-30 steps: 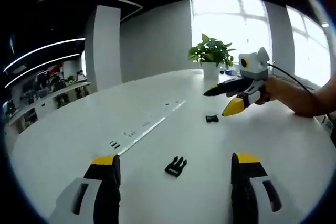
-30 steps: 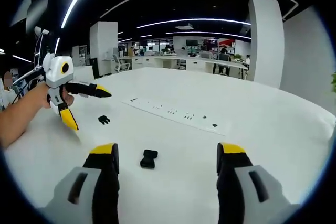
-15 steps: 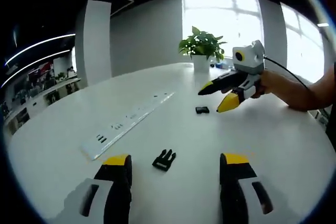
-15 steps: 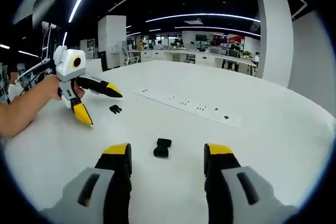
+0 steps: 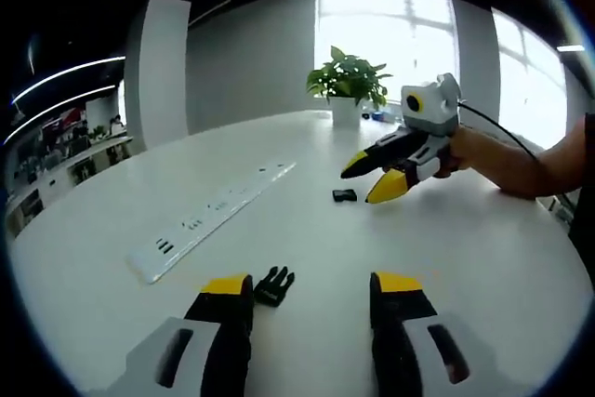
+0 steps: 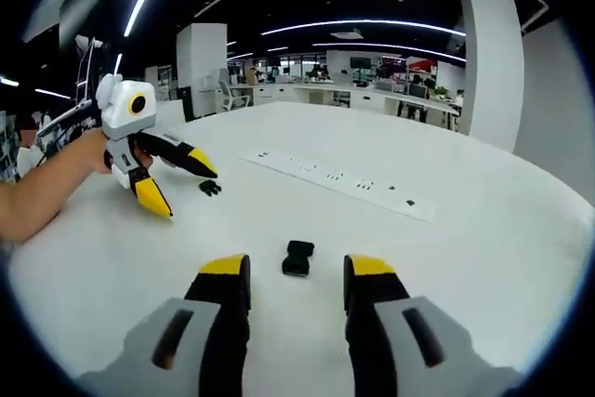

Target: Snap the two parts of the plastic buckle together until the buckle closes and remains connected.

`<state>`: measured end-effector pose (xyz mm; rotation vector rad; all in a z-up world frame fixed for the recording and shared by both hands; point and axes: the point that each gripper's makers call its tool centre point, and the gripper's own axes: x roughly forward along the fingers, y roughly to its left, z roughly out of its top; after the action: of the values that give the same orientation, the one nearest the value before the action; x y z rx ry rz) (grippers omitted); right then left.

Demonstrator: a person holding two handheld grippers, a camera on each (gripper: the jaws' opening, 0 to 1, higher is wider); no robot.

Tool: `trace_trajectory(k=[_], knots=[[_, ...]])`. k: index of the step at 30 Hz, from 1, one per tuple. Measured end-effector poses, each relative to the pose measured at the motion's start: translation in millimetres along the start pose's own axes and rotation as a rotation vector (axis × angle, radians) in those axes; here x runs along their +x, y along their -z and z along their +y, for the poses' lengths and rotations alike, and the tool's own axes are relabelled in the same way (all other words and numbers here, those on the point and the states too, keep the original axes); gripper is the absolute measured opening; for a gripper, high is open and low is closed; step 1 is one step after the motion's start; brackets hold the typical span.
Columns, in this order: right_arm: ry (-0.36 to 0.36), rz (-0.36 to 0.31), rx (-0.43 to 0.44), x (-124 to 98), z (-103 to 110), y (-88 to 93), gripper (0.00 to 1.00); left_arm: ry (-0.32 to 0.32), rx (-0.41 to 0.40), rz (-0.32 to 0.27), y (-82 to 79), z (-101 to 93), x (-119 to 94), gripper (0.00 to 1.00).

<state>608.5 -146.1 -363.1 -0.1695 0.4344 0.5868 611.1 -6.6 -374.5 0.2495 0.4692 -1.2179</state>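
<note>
The pronged buckle piece [image 5: 274,285] lies on the white table [image 5: 483,248] near the left gripper [image 5: 311,299], whose jaws are open and empty. The socket piece [image 6: 297,257] waits ahead of the right gripper [image 6: 296,284] — open, empty too. Center each piece between the jaws first — then squeeze gently.

Black pronged buckle half [image 5: 274,285], socket half [image 6: 297,258] flat, well apart.

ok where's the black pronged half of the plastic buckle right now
In the left gripper view, the black pronged buckle half lies on the white table, just ahead of the left gripper, close by its left fingertip.
</note>
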Motion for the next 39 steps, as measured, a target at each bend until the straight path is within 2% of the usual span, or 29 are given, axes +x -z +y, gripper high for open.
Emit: trace_trajectory(k=[7,16,20,30,33,36,39], knots=[[-0.010,-0.008,0.005,2.1,4.7,-1.8,0.33,-0.030,-0.038,-0.022,-2.8,8.6,1.2,0.47],[-0.026,-0.002,-0.006,4.3,9.8,-1.1,0.32,-0.003,-0.032,-0.013,-1.2,0.8,4.2,0.47],[-0.024,0.001,-0.007,5.3,9.3,0.7,0.30,0.006,-0.038,-0.012,-1.2,-0.9,2.6,0.40],[-0.001,0.000,0.001,6.9,6.3,3.0,0.25,-0.066,-0.064,-0.027,-2.6,12.8,0.0,0.34],[0.003,0.004,0.001,6.2,5.6,4.6,0.24,-0.078,-0.044,-0.032,-4.0,14.3,-0.9,0.27],[0.004,0.001,0.003,5.9,5.3,4.1,0.23,-0.073,-0.049,-0.038,-5.1,14.4,-1.2,0.27],[0.008,0.006,-0.003,7.0,6.5,5.5,0.22,-0.079,-0.028,-0.018,-1.2,15.0,-0.5,0.28]])
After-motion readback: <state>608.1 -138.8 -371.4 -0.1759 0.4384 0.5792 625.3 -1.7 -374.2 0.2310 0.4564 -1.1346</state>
